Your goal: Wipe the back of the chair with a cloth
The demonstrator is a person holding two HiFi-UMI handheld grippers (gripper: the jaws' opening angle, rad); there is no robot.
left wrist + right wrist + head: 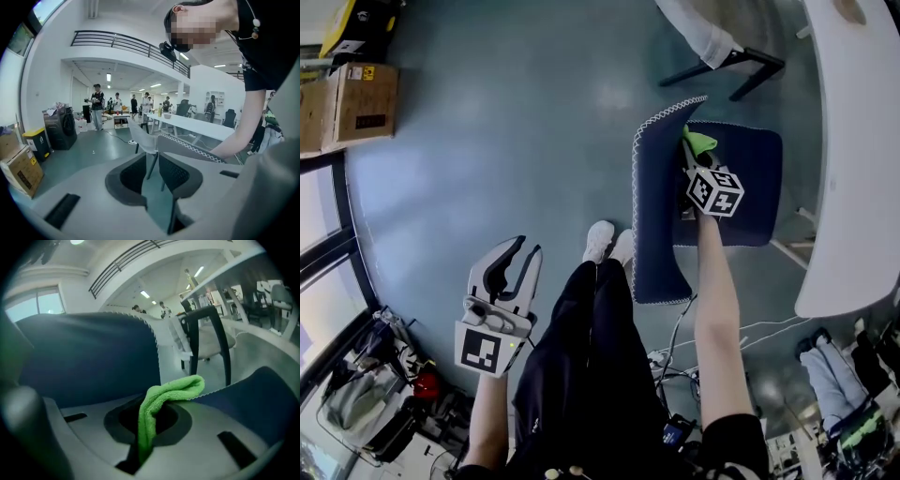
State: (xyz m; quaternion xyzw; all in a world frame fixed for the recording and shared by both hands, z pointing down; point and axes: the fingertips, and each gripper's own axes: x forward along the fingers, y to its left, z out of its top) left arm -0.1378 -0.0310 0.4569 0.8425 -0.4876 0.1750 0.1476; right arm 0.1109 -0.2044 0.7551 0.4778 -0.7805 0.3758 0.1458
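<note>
Black trousers (581, 356), white shoes (600, 242), grey left tongs (528, 247) bearing marker cube (485, 349).

Left gripper (525, 251) held low, jaws apart, right arm outstretched, right gripper (694, 164) clamped on cloth (164, 397)

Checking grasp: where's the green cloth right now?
The green cloth is clamped in the right gripper, head view upper right, above the blue chair seat beside its backrest.

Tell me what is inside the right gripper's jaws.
A green cloth is pinched between the right gripper's jaws, its folded free end poking out near the blue chair back. The part of the cloth deeper in the gripper is covered.
</note>
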